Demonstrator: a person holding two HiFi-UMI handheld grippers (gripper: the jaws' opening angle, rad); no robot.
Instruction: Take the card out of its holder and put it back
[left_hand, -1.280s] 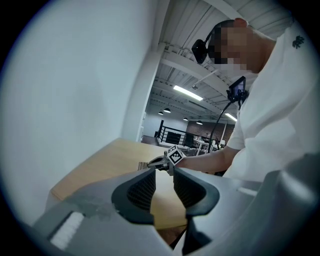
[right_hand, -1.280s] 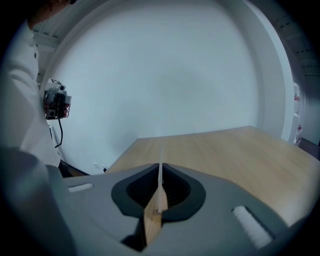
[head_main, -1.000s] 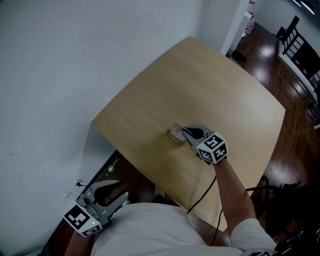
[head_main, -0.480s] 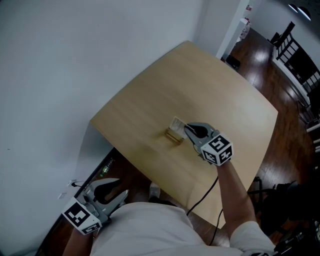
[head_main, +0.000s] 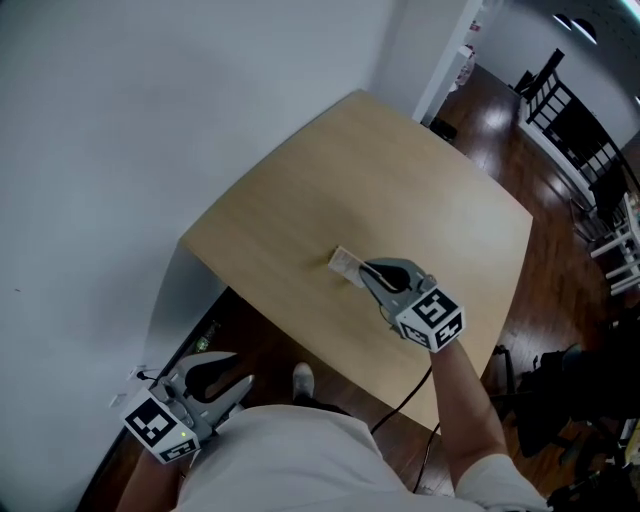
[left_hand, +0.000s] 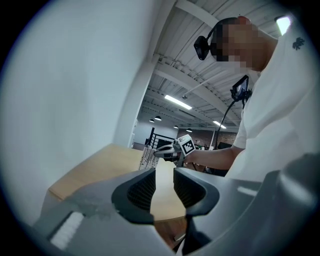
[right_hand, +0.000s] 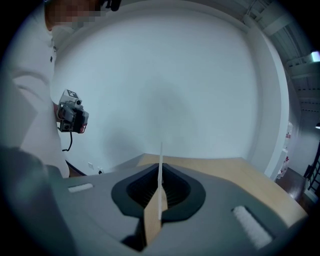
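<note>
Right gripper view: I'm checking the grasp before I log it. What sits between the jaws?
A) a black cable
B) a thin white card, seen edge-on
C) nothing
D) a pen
B: the right gripper has its jaws closed on the card, which shows as a thin white upright line between them.

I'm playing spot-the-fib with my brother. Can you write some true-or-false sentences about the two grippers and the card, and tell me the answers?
1. The right gripper is shut on the card. True.
2. The left gripper is reaching over the table. False: it is held low at the person's side, off the edge of the table.
3. The left gripper holds a card too. False: its jaws stand apart with nothing between them.
4. In the right gripper view the card shows edge-on, as a thin white line. True.
</note>
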